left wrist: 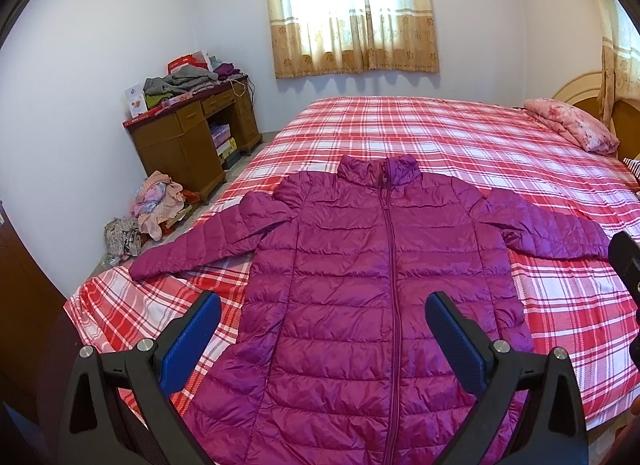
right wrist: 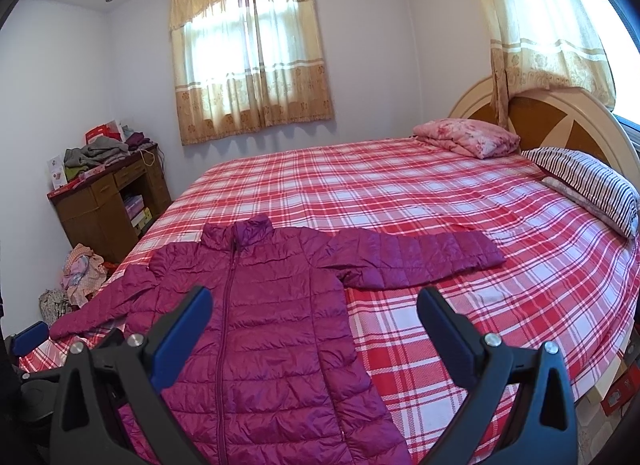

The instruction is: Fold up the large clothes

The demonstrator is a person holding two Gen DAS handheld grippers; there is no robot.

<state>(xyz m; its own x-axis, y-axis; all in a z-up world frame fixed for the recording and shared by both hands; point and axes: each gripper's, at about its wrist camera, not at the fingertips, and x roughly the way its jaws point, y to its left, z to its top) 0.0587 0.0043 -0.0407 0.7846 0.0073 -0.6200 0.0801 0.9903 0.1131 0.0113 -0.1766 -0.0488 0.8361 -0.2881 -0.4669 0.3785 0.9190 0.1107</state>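
Note:
A magenta quilted puffer jacket [left wrist: 360, 285] lies flat and zipped on the red plaid bed [left wrist: 440, 133], collar toward the far side, both sleeves spread out sideways. My left gripper [left wrist: 323, 307] hovers open above the jacket's lower body, nothing between its blue-padded fingers. In the right wrist view the same jacket [right wrist: 260, 325] lies left of centre, its right sleeve [right wrist: 420, 257] stretched across the plaid sheet [right wrist: 400, 185]. My right gripper [right wrist: 314, 303] is open above the jacket's right hem side and the sheet. The left gripper's blue fingertip [right wrist: 30, 335] shows at the far left edge.
A wooden desk [left wrist: 188, 137] piled with clothes stands at the left wall, with a heap of garments [left wrist: 156, 201] on the floor beside it. A pink folded quilt [right wrist: 468, 137] and a striped pillow [right wrist: 588, 181] lie by the headboard [right wrist: 560, 109]. Curtained windows are behind.

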